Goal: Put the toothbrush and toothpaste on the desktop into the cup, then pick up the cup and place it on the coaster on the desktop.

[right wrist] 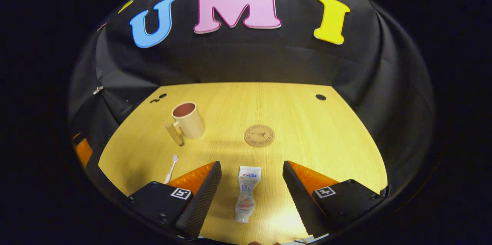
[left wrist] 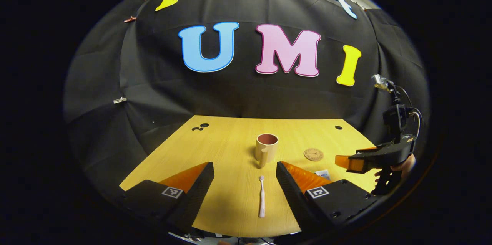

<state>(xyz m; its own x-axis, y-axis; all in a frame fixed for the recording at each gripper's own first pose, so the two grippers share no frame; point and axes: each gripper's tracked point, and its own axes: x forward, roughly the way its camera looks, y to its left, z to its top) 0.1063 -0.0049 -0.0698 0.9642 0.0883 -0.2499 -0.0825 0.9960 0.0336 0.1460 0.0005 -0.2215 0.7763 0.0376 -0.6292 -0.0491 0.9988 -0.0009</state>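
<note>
Toothbrush (left wrist: 262,196) lies lengthwise between the released left claw (left wrist: 244,177); toothpaste (right wrist: 246,194) likewise between the released right claw (right wrist: 251,177).

on the desk (right wrist: 307,122) the cup (right wrist: 188,120) stands toward the back left, its handle turned forward. the coaster (right wrist: 259,135) lies to its right, apart from it. the toothbrush (left wrist: 262,197) lies in front of the cup, lengthwise. the toothpaste (right wrist: 246,193) lies in front of the coaster.
</note>
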